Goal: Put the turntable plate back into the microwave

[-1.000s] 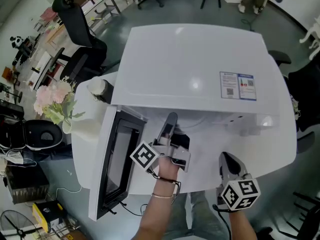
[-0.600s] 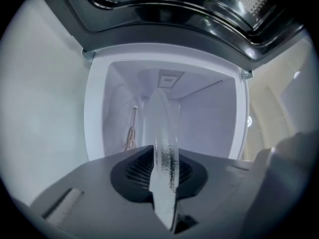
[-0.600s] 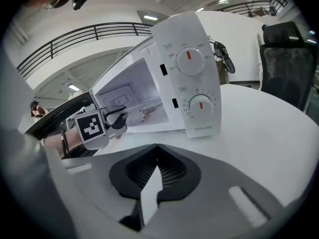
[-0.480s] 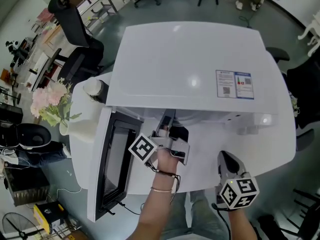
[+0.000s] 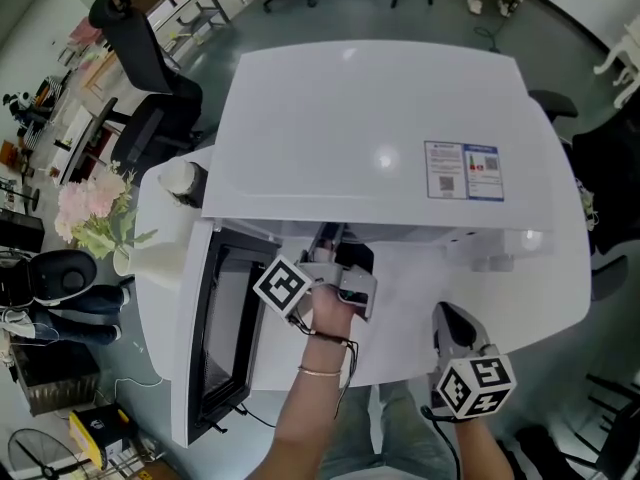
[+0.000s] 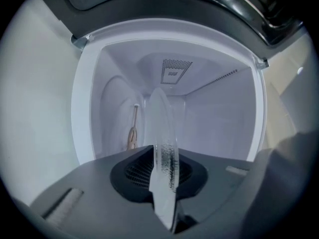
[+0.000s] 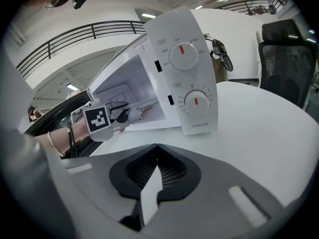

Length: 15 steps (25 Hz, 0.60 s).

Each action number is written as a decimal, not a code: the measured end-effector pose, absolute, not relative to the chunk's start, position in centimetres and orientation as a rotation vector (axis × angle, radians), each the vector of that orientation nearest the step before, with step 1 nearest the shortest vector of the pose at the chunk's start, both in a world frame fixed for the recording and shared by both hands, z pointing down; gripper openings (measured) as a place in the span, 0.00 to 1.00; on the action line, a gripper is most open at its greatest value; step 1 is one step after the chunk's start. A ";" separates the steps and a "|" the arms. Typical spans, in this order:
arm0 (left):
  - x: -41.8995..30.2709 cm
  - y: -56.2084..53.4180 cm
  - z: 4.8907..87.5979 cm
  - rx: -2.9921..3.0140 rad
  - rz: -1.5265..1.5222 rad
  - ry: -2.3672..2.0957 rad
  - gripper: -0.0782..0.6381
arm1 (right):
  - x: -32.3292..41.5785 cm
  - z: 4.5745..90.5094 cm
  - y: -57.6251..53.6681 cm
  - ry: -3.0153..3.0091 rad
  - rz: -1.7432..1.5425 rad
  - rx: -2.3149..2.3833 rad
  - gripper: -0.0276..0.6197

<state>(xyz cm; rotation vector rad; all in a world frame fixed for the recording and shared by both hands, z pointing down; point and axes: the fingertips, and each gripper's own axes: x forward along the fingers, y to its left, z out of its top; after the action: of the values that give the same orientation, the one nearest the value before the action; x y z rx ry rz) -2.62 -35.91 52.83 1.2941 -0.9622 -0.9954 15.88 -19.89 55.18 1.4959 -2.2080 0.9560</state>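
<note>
The clear glass turntable plate stands on edge between the jaws of my left gripper, which is shut on its rim. In the left gripper view the plate reaches into the open white cavity of the microwave. From the head view my left gripper is level at the cavity mouth, and the plate itself is hidden under the microwave's top. My right gripper hangs over the table in front of the control panel, shut with nothing in it.
The microwave door is swung open to the left. A vase of pink flowers stands at the table's left end. The white table shows bare to the right of the microwave. Office chairs stand on the floor beyond.
My left gripper has pushed a little further toward the microwave opening with the plate in it. The right gripper has stayed where it was.
</note>
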 end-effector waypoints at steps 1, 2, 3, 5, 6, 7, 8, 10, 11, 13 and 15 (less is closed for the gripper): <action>-2.6 -36.0 52.9 1.294 -0.995 -0.964 0.16 | 15.9 55.2 -19.9 -2.207 0.957 1.495 0.06; -2.6 -36.1 52.9 1.293 -0.995 -0.965 0.16 | 16.0 55.3 -20.0 -2.205 0.958 1.494 0.06; -2.6 -36.2 52.9 1.290 -0.996 -0.967 0.16 | 16.0 55.3 -20.0 -2.203 0.960 1.493 0.06; -2.6 -36.5 53.0 1.284 -0.997 -0.969 0.16 | 16.1 55.3 -20.1 -2.200 0.964 1.494 0.06; -2.6 -36.6 53.0 1.281 -0.999 -0.969 0.16 | 16.1 55.4 -20.2 -2.199 0.966 1.493 0.06; -2.6 -36.7 53.1 1.279 -0.999 -0.969 0.16 | 16.1 55.4 -20.2 -2.198 0.966 1.492 0.06; -2.5 -36.8 53.1 1.278 -0.999 -0.972 0.16 | 16.1 55.5 -20.2 -2.198 0.967 1.491 0.06; -2.5 -37.0 53.2 1.277 -0.999 -0.979 0.16 | 16.1 55.5 -20.3 -2.198 0.968 1.489 0.06; -2.5 -37.0 53.2 1.276 -1.000 -0.981 0.16 | 16.1 55.5 -20.4 -2.198 0.968 1.487 0.06; -2.4 -37.2 53.3 1.275 -1.005 -0.985 0.16 | 16.1 55.5 -20.4 -2.199 0.970 1.484 0.06; -2.4 -37.3 53.5 1.271 -1.005 -0.993 0.16 | 16.1 55.5 -20.5 -2.200 0.971 1.481 0.06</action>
<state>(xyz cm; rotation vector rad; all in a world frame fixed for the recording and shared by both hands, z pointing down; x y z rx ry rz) -2.36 -37.27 53.47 1.2714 -0.9930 -1.0051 16.11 -20.47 55.52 1.4810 -2.1996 0.9712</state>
